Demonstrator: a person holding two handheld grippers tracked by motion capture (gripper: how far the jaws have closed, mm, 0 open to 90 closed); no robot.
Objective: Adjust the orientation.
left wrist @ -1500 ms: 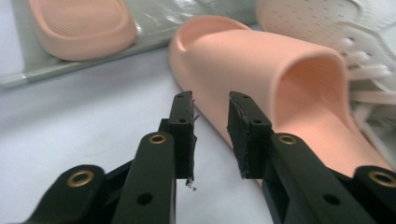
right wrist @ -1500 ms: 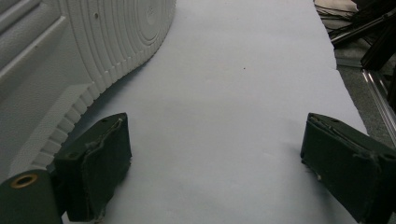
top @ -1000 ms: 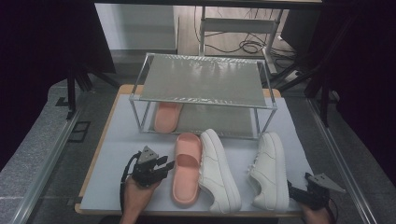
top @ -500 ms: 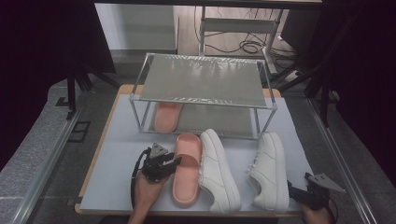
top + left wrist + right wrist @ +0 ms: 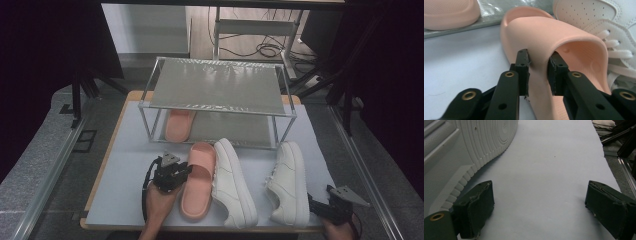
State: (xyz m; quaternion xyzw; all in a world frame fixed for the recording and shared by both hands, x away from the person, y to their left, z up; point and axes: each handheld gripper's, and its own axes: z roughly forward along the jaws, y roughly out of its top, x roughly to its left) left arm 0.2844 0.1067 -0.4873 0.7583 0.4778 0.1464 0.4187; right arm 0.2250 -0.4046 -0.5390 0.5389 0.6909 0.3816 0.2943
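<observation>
Left tongs (image 5: pixel 537 72) have just been closing and now clamp the strap wall of the pink slide (image 5: pixel 198 180) near the table's (image 5: pixel 125 165) front edge, a grip fit for lifting it. Right tongs (image 5: pixel 540 210) rest apart at the front right corner beside a white sneaker (image 5: pixel 289 182). Under the wire rack (image 5: pixel 217 85) sits the matching slide (image 5: pixel 179 125)
</observation>
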